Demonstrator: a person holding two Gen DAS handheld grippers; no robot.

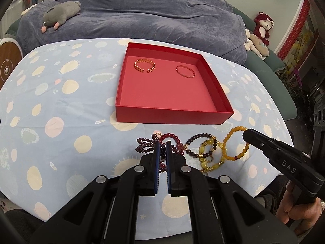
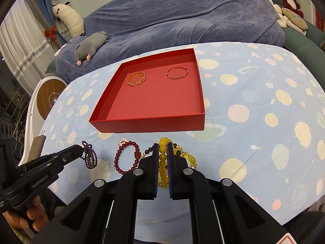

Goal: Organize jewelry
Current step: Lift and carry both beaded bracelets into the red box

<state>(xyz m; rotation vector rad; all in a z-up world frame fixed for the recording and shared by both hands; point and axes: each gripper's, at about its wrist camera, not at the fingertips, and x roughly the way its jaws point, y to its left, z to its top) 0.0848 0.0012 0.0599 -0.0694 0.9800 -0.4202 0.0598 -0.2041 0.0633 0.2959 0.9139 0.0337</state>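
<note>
A red open box [image 1: 174,114] [image 2: 150,124] sits mid-table with a gold chain bangle [image 1: 145,65] [image 2: 137,79] and a thin red bangle [image 1: 185,71] [image 2: 177,72] inside. Bead bracelets lie in a row in front of it. My left gripper [image 1: 162,145] [image 2: 82,149] is shut on the purple bead bracelet [image 1: 145,145] [image 2: 90,156]. My right gripper [image 2: 163,148] [image 1: 246,135] is shut on the yellow bead bracelet [image 2: 162,158] [image 1: 235,144]. Between them lie a dark red bracelet [image 2: 127,156] [image 1: 172,137] and a dark bead bracelet with yellow stones [image 1: 203,147] [image 2: 183,153].
The table wears a light blue spotted cloth [image 1: 61,109] [image 2: 254,105]. Behind it is a sofa under a grey-blue blanket [image 1: 142,12] [image 2: 182,16] with a grey plush toy [image 1: 61,14] [image 2: 91,45]. A round white device [image 2: 47,97] stands at the left.
</note>
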